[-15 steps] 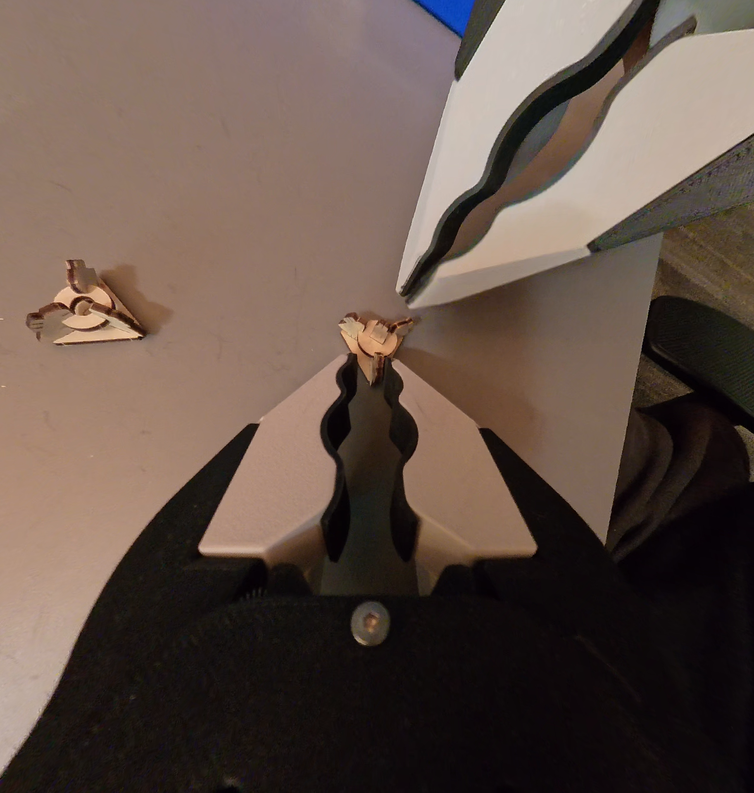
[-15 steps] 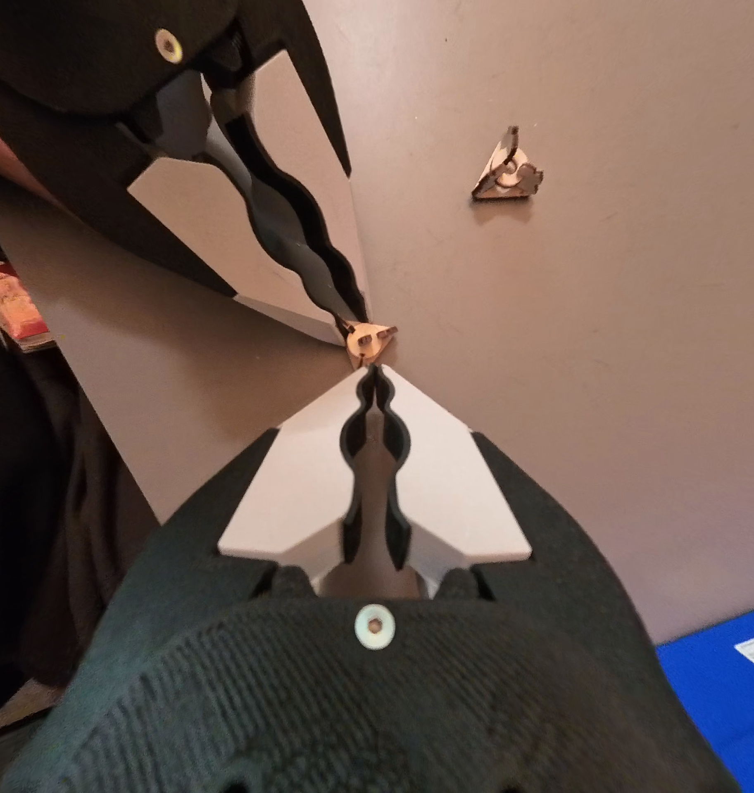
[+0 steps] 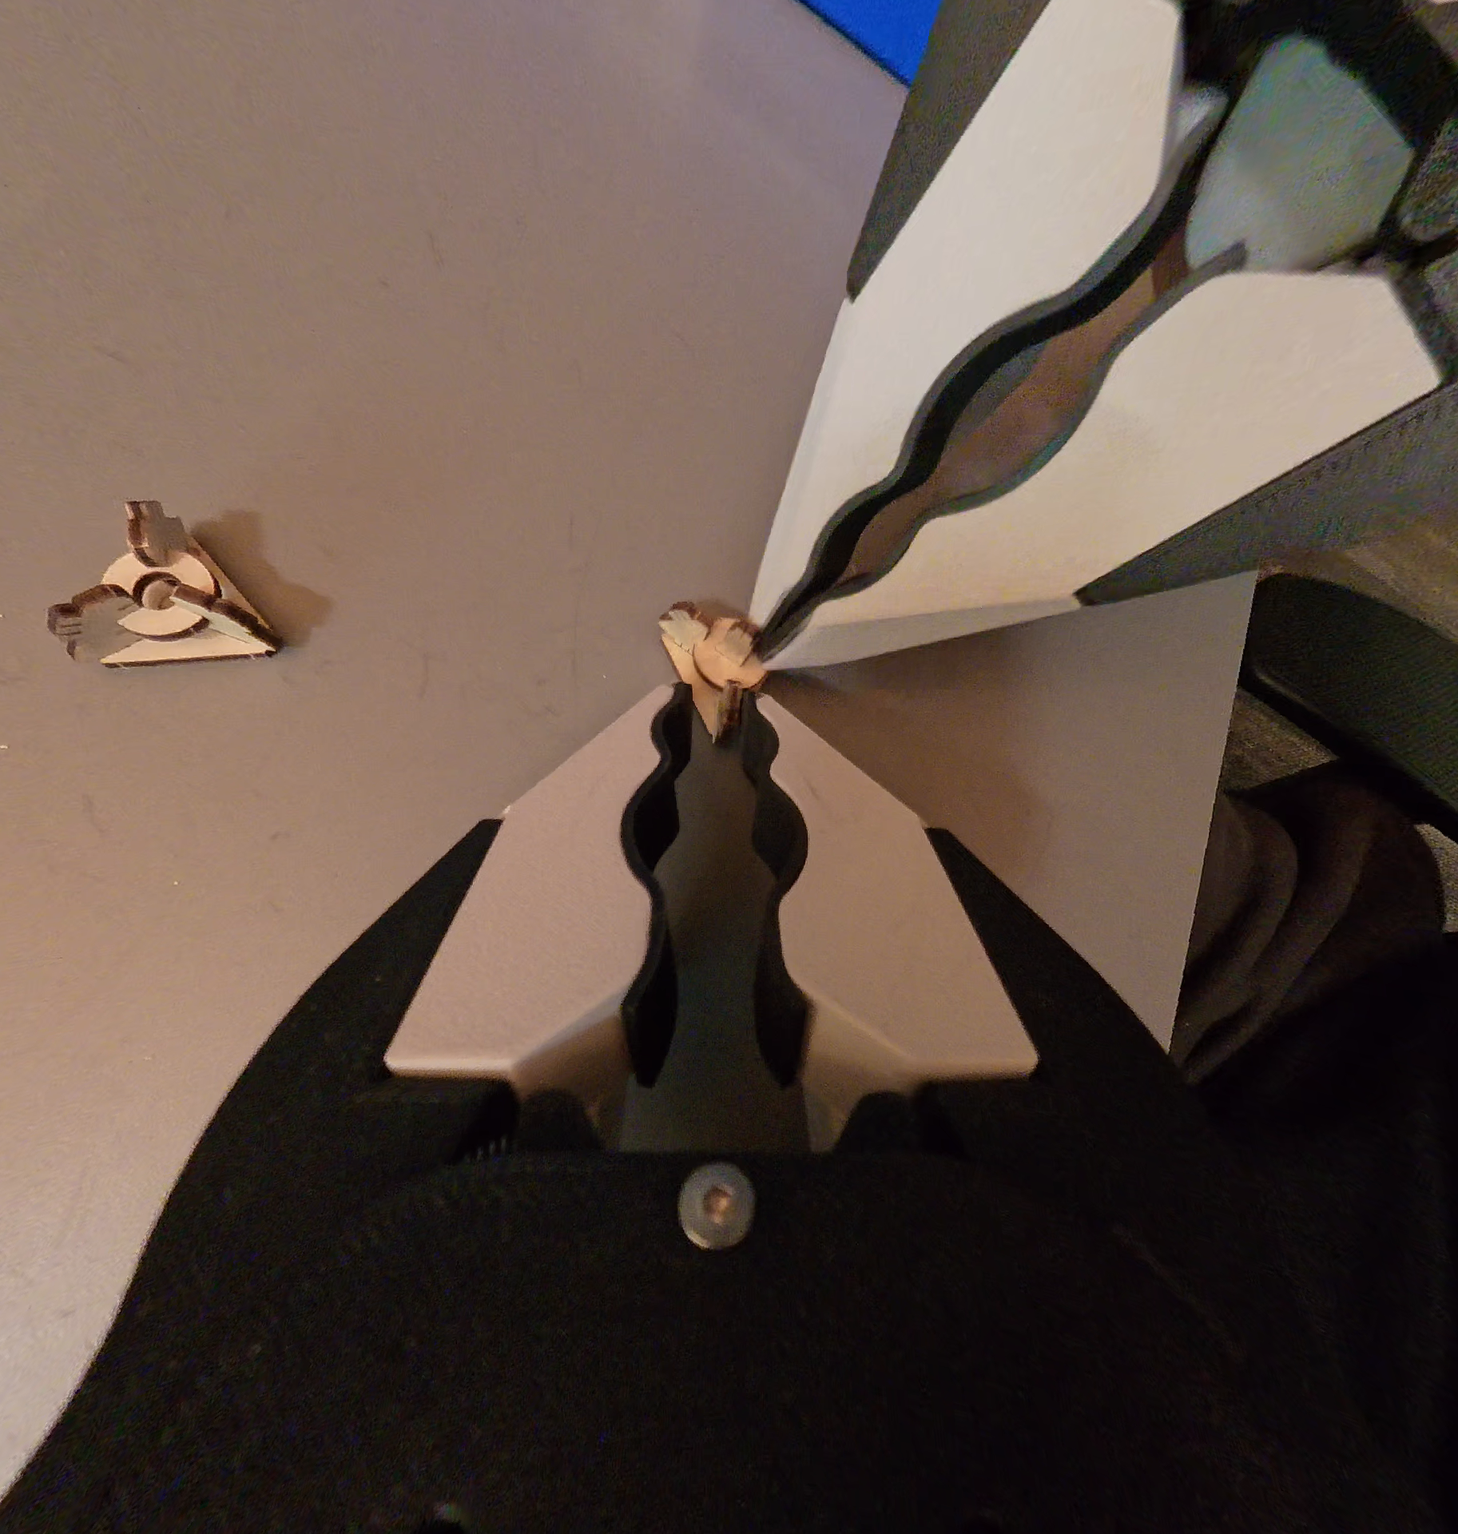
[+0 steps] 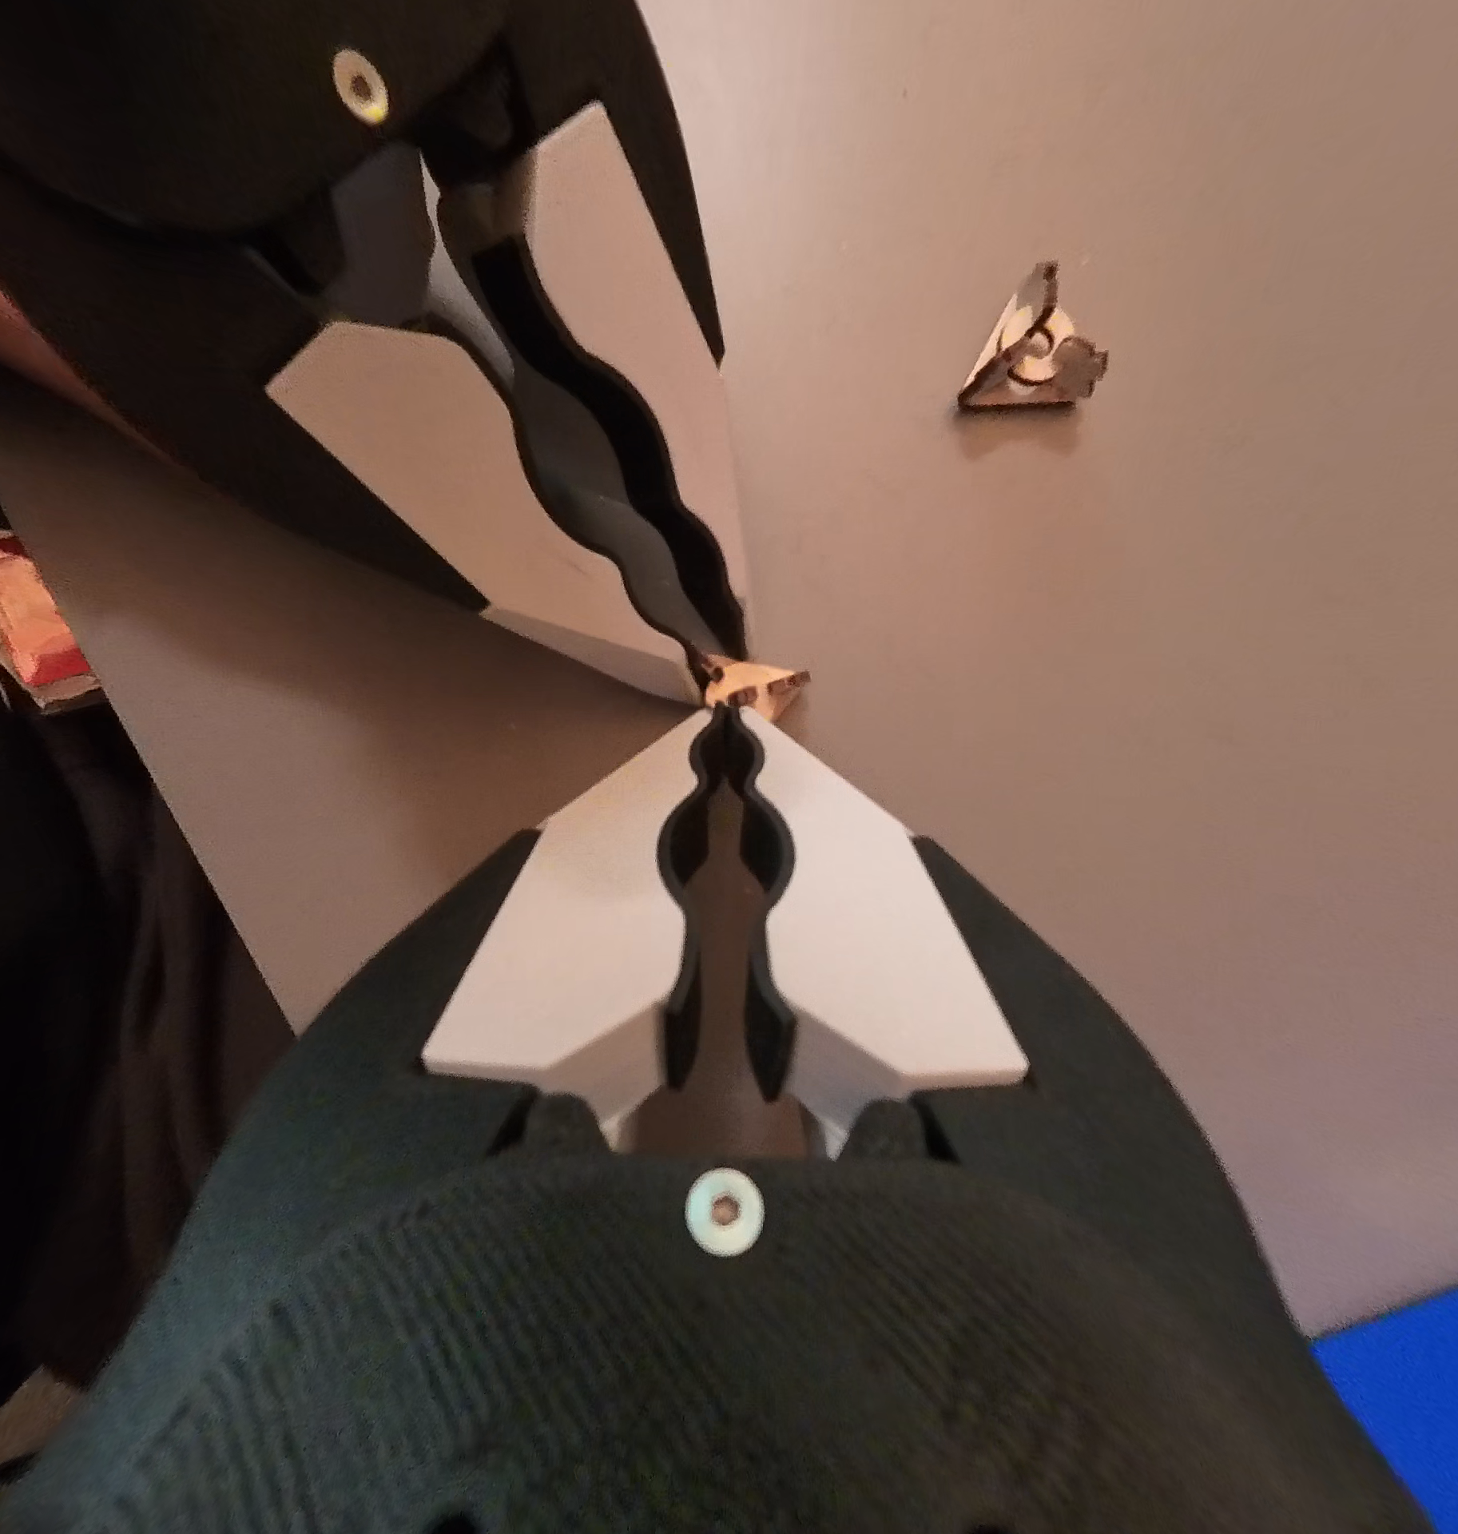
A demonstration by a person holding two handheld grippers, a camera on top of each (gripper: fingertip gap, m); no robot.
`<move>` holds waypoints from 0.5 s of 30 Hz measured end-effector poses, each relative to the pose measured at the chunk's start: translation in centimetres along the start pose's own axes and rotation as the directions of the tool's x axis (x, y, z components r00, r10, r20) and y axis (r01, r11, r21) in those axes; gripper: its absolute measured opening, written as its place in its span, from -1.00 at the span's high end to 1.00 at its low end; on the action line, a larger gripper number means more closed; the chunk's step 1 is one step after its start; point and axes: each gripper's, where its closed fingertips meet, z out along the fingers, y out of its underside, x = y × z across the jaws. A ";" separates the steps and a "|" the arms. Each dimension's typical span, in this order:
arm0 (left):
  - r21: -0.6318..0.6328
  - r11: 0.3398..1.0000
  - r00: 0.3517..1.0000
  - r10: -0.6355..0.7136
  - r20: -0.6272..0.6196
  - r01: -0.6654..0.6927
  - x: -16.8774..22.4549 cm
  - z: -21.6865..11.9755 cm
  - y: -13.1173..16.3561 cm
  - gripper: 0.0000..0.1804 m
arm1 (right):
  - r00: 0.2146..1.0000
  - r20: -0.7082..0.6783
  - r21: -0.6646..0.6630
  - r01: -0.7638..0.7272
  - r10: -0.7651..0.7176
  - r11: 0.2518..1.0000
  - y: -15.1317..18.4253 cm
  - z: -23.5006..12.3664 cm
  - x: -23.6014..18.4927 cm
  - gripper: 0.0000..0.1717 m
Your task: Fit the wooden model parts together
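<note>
My left gripper [image 3: 713, 701] is shut on a small light wooden puzzle piece [image 3: 713, 647] and holds it by its lower point above the grey table [image 3: 460, 332]. My right gripper [image 4: 725, 718] is shut, and its closed tips touch the side of that same piece [image 4: 750, 685]. It comes in from the upper right in the left wrist view [image 3: 767, 639]. The left gripper shows from the upper left in the right wrist view [image 4: 713, 652]. A second, triangular wooden assembly [image 3: 161, 598] lies flat on the table to the left, apart from both grippers. It also shows in the right wrist view [image 4: 1032, 365].
The table's edge runs close by on the right of the left wrist view, with a black chair [image 3: 1373, 664] beyond it. A blue surface [image 4: 1414, 1378] lies at the table's far side. A red item [image 4: 28, 631] sits off the table's edge. Less than 4 cm separates the two grippers' tips.
The right gripper has moved in so that its closed tips now touch the held piece. The piece has turned slightly in the left gripper's tips. The assembly on the table has not moved.
</note>
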 end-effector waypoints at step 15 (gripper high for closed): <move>-0.001 1.000 1.000 0.000 0.001 0.000 0.0 0.0 0.0 0.88 | 1.000 -0.029 0.001 -0.010 0.010 1.000 -0.2 -0.8 0.2 1.00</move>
